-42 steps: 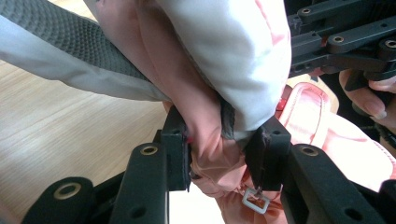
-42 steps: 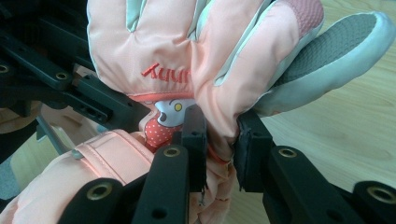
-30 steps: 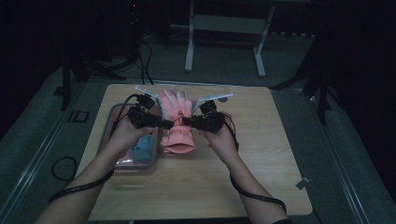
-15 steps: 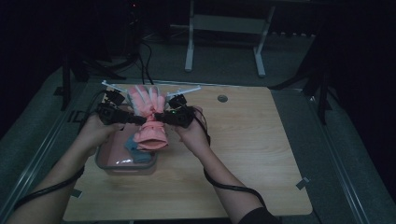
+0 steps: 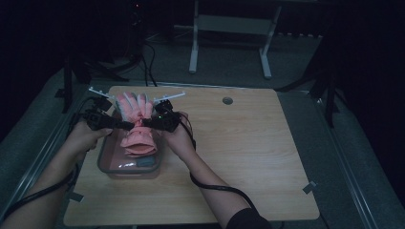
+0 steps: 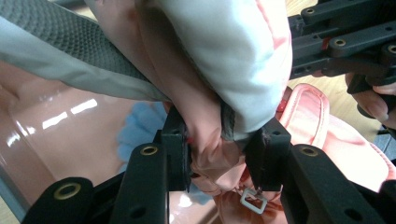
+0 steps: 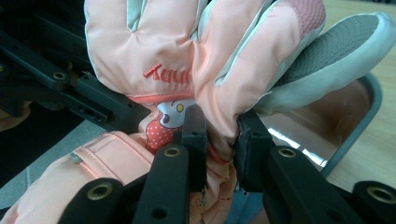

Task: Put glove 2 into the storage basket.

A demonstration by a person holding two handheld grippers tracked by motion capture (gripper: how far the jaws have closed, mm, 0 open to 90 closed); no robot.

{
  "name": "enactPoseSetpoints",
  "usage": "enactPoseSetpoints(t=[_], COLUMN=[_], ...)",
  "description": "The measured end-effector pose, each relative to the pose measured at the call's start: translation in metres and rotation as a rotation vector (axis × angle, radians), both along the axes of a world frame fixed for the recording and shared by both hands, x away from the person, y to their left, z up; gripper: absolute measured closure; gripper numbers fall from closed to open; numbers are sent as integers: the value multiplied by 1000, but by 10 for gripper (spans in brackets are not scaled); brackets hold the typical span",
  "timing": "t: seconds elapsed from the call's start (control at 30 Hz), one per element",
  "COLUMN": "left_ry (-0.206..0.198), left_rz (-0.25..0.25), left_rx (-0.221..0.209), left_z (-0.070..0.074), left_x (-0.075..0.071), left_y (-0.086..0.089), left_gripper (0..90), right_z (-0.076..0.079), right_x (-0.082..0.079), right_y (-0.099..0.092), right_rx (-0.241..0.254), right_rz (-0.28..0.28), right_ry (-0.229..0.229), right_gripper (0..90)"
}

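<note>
Glove point(image 5: 136, 125), soft, padded and light, hangs over the tub point(image 5: 106, 162) near the desk's left edge, and I pinch its fabric in both clenched grippers, left point(image 6: 223, 140) and right point(image 7: 219, 135).

The high view is showing a dim room, its surroundings falling into near black, while the wooden bench point(image 5: 248, 152) is catching soft, even light from above and casting only faint shadows. The picture is looking grainy and slightly soft. In both gripper views the lighting is brighter; white glare streaks are glinting on the pink tray point(image 6: 56, 135), and the close jaws and glove point(image 7: 187, 60) are blurring slightly.
</note>
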State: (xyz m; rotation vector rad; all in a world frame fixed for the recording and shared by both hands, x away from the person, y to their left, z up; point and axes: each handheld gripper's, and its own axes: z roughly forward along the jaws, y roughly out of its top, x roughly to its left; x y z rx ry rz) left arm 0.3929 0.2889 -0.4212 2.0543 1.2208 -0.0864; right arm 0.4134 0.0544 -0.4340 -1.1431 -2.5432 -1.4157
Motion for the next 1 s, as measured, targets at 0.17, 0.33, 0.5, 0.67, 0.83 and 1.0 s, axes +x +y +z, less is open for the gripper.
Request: enactPoseSetpoints(t=[0.17, 0.33, 0.5, 0.67, 0.83, 1.0], left_ry=[36, 92, 119, 134, 144, 130], left_rz=[10, 10, 3, 22, 68, 121], left_rx=[7, -13, -14, -7, 47, 108], left_z=[-25, -48, -59, -68, -70, -69], left_x=[5, 2, -1, -1, 0, 1], left_y=[4, 6, 1, 0, -2, -3], left_gripper=[641, 640, 639, 635, 603, 507], right_z=[-29, -44, -51, -56, -59, -58], right_x=[7, 5, 1, 1, 3, 7], right_y=[7, 11, 10, 12, 22, 28], right_rx=[-10, -69, -128, -171, -224, -248], right_rz=[-7, 7, 12, 19, 15, 1], right_ry=[57, 109, 124, 131, 119, 105], right_gripper=[763, 762, 754, 748, 727, 643])
